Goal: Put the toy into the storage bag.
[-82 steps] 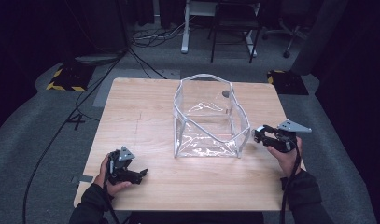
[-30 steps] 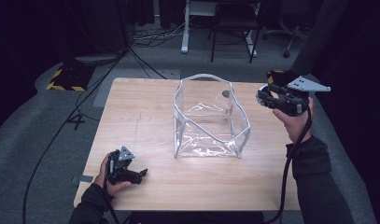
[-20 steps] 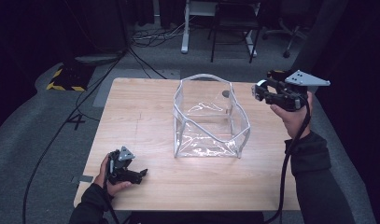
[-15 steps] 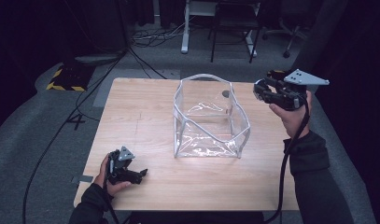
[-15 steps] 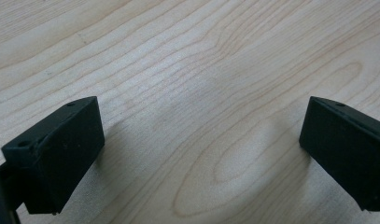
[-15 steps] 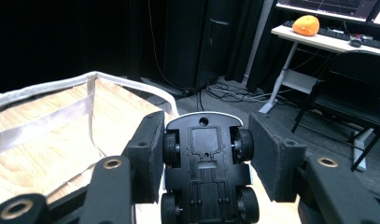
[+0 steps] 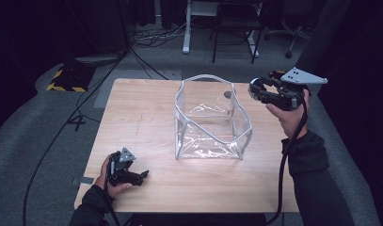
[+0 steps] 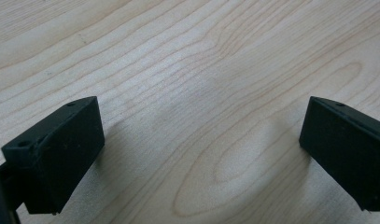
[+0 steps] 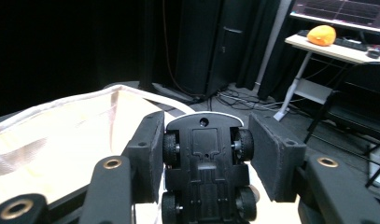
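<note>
**Toy car held at the rim of the clear bag**

A clear plastic bag (image 7: 210, 120) with a white-edged rim stands open at the middle of the tabletop (image 7: 142, 117). Through its walls only creased plastic and the wood beneath can be seen; nothing lies inside.

The right tongs (image 7: 255, 90) hang in the air at about two o'clock from the bag, just beside its upper right rim, and clamp a small black toy car (image 9: 206, 163). In the right gripper view the car is turned underside up: black chassis, four black wheels, a screw hole near its far end, with a jaw pressed against each flank. The bag's pale rim (image 9: 85, 105) curves away below it.

The left tongs (image 7: 141, 176) rest low at the tabletop's seven o'clock corner, well apart from the bag, jaws spread wide over bare wood.
</note>
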The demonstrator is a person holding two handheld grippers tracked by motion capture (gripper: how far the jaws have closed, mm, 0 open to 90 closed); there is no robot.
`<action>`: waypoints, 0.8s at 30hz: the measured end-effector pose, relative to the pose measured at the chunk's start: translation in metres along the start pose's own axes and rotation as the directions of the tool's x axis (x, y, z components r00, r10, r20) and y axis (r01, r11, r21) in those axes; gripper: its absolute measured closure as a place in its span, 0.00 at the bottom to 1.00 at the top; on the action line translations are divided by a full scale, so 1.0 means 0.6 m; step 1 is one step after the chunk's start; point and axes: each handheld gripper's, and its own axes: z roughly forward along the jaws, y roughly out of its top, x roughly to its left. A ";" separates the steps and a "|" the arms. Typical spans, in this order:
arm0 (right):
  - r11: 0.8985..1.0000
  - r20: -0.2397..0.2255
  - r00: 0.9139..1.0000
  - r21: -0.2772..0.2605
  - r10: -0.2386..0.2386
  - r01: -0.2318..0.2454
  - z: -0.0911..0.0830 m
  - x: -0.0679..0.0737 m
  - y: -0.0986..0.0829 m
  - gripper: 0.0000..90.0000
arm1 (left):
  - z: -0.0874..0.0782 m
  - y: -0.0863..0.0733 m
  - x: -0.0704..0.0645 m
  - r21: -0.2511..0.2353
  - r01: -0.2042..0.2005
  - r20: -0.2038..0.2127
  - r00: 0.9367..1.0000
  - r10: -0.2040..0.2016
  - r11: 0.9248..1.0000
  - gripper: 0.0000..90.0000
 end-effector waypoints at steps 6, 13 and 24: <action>1.000 -0.028 1.000 0.012 -0.013 0.013 0.013 0.018 0.003 0.54 | 0.000 0.000 0.000 0.000 0.000 0.000 1.000 0.000 1.000 0.00; 0.999 -0.057 0.998 0.026 -0.028 0.030 0.025 0.039 0.007 0.54 | 0.000 0.000 0.000 0.000 0.001 0.000 1.000 -0.001 1.000 0.00; 0.998 -0.109 0.993 0.035 -0.054 0.058 0.044 0.071 0.012 0.54 | 0.000 0.000 0.000 0.000 0.000 0.000 1.000 0.000 1.000 0.00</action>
